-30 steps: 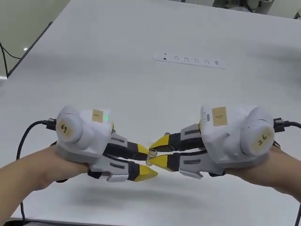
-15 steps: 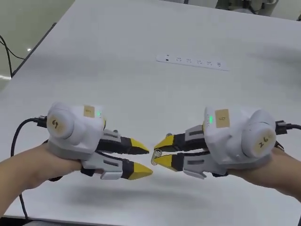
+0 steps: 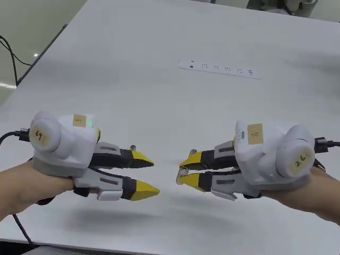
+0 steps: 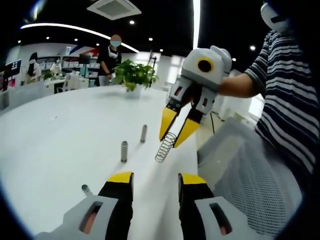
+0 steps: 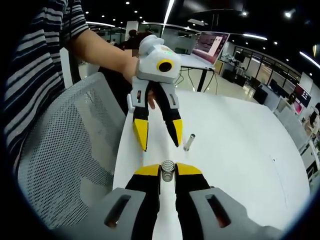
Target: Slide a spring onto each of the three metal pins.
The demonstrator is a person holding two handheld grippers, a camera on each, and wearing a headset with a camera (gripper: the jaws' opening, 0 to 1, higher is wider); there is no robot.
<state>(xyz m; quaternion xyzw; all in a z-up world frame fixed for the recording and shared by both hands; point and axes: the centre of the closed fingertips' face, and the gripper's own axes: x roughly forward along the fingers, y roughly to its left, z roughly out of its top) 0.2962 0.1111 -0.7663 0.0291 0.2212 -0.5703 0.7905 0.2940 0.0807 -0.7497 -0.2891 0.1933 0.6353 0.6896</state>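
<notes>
Above table (image 3: 159,64), splayed left gripper (image 3: 153,175) faces right gripper (image 5: 167,171) pinching spring (image 4: 165,146).

In the head view, the white, yellow-tipped left hand-held gripper (image 3: 154,175) sits at 8 o'clock with its jaws parted, pointing toward 3 o'clock. The matching right hand-held gripper (image 3: 182,172) at 4 o'clock faces it, well short of touching, its jaws pinching a small coiled metal spring (image 5: 168,169).

White table (image 3: 159,42) with a flat power strip (image 3: 220,69) and small upright metal pins (image 4: 124,151)
</notes>
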